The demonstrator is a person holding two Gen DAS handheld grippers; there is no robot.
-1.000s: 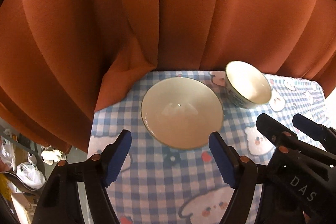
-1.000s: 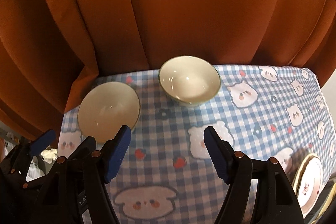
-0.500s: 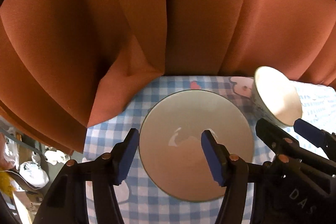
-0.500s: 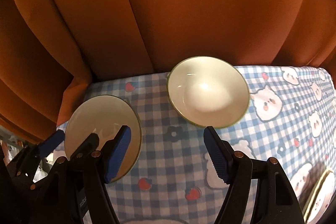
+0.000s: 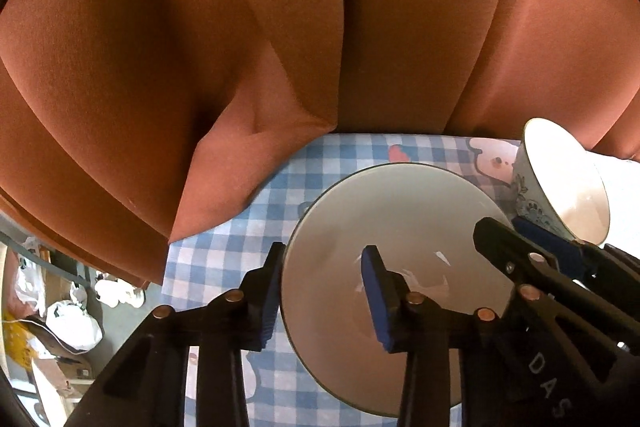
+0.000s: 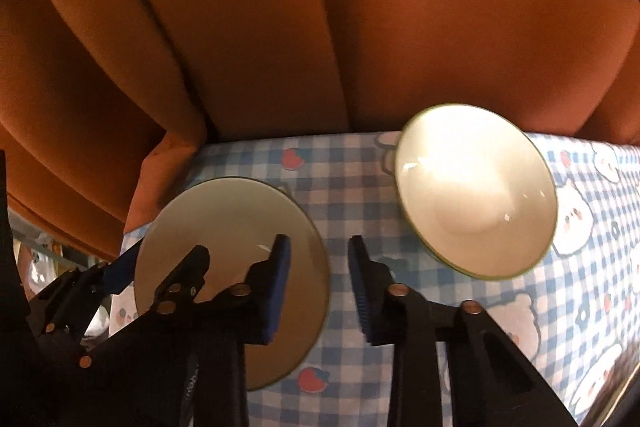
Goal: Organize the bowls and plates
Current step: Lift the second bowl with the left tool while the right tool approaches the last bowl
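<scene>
A wide cream bowl point(image 5: 404, 227) with a thin green rim sits near the far left corner of the blue checked tablecloth; it also shows in the right wrist view point(image 6: 232, 223). My left gripper point(image 5: 320, 291) is open, its jaws straddling this bowl's left rim, one finger outside and one inside. My right gripper point(image 6: 318, 287) is open, its jaws straddling the same bowl's right rim. A second, deeper white bowl point(image 6: 476, 187) with a blue pattern outside stands to the right, apart from both grippers; it also shows in the left wrist view point(image 5: 560, 183).
An orange curtain point(image 6: 320, 27) hangs close behind the table's far edge and drapes over the left corner point(image 5: 224, 179). The tablecloth point(image 6: 580, 227) with bear prints extends right. Beyond the left edge, bags and clutter point(image 5: 72, 319) lie on the floor.
Both grippers moved forward and down to the wide bowl and narrowed, each now straddling one side of its rim. The second bowl shifted right in both views.
</scene>
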